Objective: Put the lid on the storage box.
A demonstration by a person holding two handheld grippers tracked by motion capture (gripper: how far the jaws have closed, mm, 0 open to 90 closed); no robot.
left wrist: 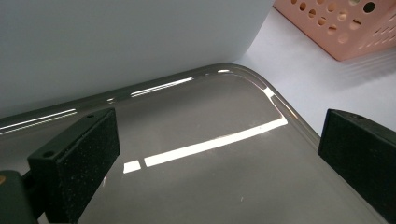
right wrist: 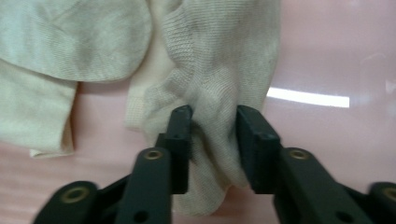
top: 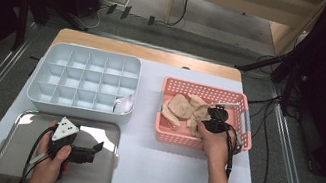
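Several beige socks (top: 182,107) lie heaped in a pink perforated basket (top: 202,87) at the right of the table. My right gripper (top: 217,116) reaches down into that basket. In the right gripper view its jaws (right wrist: 214,135) pinch a bunched fold of one knitted beige sock (right wrist: 219,70), with another sock (right wrist: 70,42) lying flat to the left on the basket floor (right wrist: 327,56). My left gripper (top: 95,153) hovers low over a shiny metal tray (top: 100,177) at the front left. It stands open (left wrist: 219,144) with nothing between its fingers.
A white box divided into several compartments (top: 50,59) stands behind the tray; a small white item (top: 123,104) lies in its front right cell. Its wall (left wrist: 116,42) and the basket's corner (left wrist: 341,28) show in the left gripper view. Cables trail off the table's right side.
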